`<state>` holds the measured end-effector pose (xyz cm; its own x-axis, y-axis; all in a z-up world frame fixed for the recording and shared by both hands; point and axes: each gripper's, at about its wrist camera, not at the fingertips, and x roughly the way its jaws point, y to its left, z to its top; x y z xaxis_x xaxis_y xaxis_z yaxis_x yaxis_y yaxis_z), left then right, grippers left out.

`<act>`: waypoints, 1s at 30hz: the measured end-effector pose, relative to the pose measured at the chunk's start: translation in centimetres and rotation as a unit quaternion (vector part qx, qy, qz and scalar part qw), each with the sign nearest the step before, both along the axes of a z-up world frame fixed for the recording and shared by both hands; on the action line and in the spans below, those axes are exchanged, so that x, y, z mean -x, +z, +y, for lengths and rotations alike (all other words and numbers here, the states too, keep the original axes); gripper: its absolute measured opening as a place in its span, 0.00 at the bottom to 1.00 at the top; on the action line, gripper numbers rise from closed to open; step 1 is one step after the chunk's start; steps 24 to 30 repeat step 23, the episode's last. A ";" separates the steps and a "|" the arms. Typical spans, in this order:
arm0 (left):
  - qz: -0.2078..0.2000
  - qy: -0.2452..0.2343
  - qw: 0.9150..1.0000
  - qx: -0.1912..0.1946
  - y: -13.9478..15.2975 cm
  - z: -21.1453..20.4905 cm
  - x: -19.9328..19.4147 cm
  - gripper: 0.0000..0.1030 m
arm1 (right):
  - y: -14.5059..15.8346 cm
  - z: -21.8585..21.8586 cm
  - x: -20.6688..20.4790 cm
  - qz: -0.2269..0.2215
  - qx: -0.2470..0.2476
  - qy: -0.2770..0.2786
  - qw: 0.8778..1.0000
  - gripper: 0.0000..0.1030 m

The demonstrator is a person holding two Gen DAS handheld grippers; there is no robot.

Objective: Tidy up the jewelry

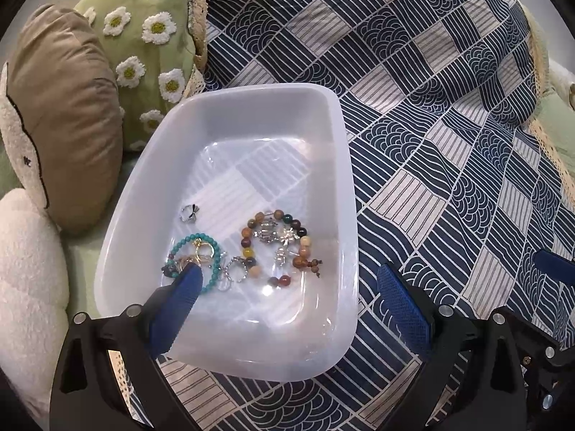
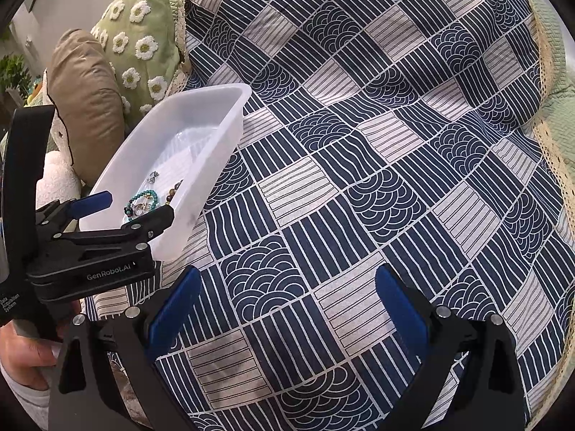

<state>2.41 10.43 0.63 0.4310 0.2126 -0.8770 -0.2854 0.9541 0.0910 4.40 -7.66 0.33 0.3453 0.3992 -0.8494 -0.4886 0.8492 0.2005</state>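
A white plastic bin [image 1: 323, 115] lies on the patterned cloth and holds the jewelry: a turquoise bead bracelet [image 1: 212, 242] with gold rings, a multicolour bead bracelet [image 1: 298, 230] with silver pieces inside it, a silver ring [image 1: 188, 213] lying apart, and another silver ring [image 1: 235, 269]. My left gripper [image 1: 287, 280] is open and empty, straddling the bin's near right wall; its left fingertip [image 1: 190, 276] is inside, next to the turquoise bracelet. My right gripper [image 2: 287, 283] is open and empty above the bare cloth, right of the bin [image 2: 230, 115]. The left gripper also shows in the right wrist view [image 2: 118, 208].
A navy and white patterned cloth [image 1: 449, 125] covers the sofa. A green daisy cushion [image 1: 143, 36], a brown cushion [image 1: 68, 115] and a white fluffy cushion [image 1: 25, 269] crowd the bin's left side. Green sofa fabric with lace trim [image 2: 553, 115] runs along the right.
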 end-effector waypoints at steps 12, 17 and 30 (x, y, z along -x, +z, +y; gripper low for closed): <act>0.001 0.007 1.000 -0.004 -0.1 0.2 0.1 0.91 | -0.1 0.0 0.0 -0.003 0.006 0.000 1.000 0.93; -0.002 0.016 1.000 0.001 0.1 0.8 0.1 0.91 | -0.1 0.0 0.0 -0.003 0.006 0.000 1.000 0.93; -0.001 0.019 1.000 0.000 0.1 0.7 0.2 0.91 | 0.0 -0.1 0.0 -0.004 0.002 -0.001 1.000 0.93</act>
